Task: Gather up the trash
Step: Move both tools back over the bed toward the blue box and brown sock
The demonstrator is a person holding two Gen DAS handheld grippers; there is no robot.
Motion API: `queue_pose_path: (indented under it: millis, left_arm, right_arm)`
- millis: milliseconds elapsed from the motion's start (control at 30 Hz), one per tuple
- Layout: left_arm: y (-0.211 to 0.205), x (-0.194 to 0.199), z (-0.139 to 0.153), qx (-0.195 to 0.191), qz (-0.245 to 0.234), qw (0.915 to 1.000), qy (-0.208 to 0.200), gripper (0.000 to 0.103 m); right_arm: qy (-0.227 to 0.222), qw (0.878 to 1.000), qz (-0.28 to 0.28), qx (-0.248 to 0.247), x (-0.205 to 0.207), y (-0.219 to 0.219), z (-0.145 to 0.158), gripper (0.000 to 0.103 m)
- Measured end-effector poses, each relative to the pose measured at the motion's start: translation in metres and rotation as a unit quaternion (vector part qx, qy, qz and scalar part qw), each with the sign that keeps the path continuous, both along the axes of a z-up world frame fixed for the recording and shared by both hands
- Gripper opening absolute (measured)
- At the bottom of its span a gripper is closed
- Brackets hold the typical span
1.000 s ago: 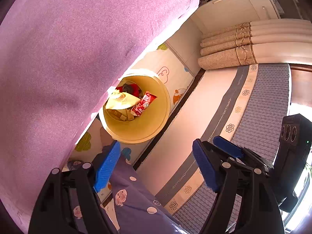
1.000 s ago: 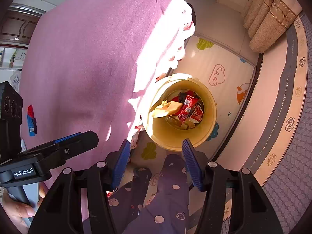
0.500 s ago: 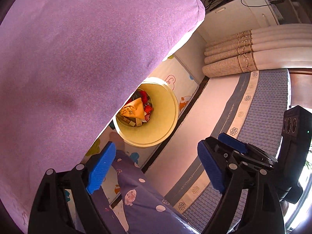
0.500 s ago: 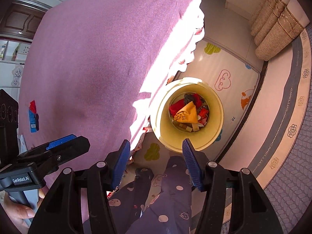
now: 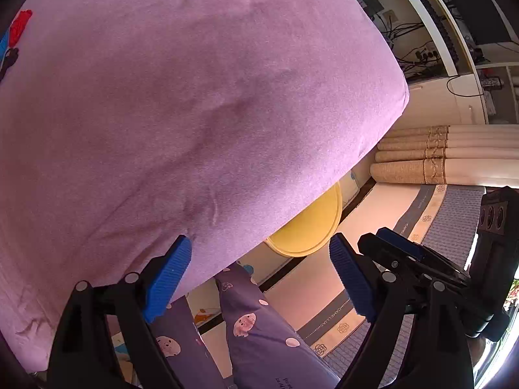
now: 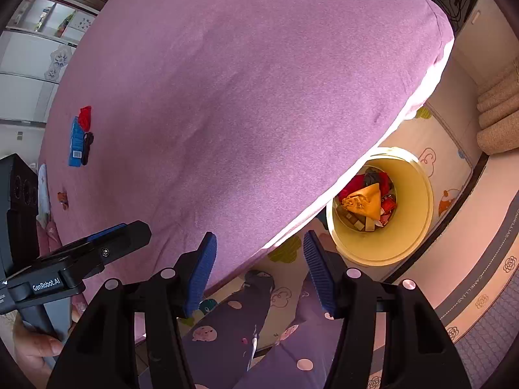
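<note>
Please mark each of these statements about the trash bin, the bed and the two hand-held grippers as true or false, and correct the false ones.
1. The yellow trash bin stands on the floor beside the bed. True.
2. The bin is empty. False: it holds wrappers, among them an orange wrapper on top.
3. The right hand-held gripper holds a wrapper. False: nothing is between its blue pads.
4. A blue packet and a red item lie on the purple bed cover. True.
5. The left hand-held gripper is shut. False: its jaws stand wide apart with nothing between them.
</note>
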State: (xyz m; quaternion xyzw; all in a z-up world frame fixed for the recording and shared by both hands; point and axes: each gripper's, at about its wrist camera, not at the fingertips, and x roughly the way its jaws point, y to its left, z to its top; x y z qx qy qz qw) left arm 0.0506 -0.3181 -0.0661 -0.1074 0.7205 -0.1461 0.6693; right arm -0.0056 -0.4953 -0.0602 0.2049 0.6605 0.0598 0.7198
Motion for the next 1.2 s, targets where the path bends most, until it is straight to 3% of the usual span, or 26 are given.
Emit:
queue_pose_path:
  millis: [367, 733, 967, 1200]
  left_arm:
    - [0.138, -0.001, 0.011, 0.008, 0.076, 0.9969, -0.020, 0.087]
    - [0.242, 0.005, 0.018, 0.010, 0.121, 0.9920, -0.036, 0.088]
    - [0.289, 0.028, 0.016, 0.016, 0.158, 0.9865, -0.038, 0.088]
    - [0.339, 0.072, 0.018, 0.039, 0.211, 0.9759, -0.041, 0.088]
  right_arm:
    - [-0.010, 0.997, 0.078, 0.001, 0.027, 0.138, 0.012, 0.055]
    - [-0.019, 0.992, 0.123, 0.012, 0.048, 0.248, 0.020, 0.055]
    - [-0.023, 0.986, 0.167, 0.018, 0.076, 0.305, 0.025, 0.055]
    - [-0.019, 0.978, 0.208, 0.028, 0.132, 0.347, 0.019, 0.055]
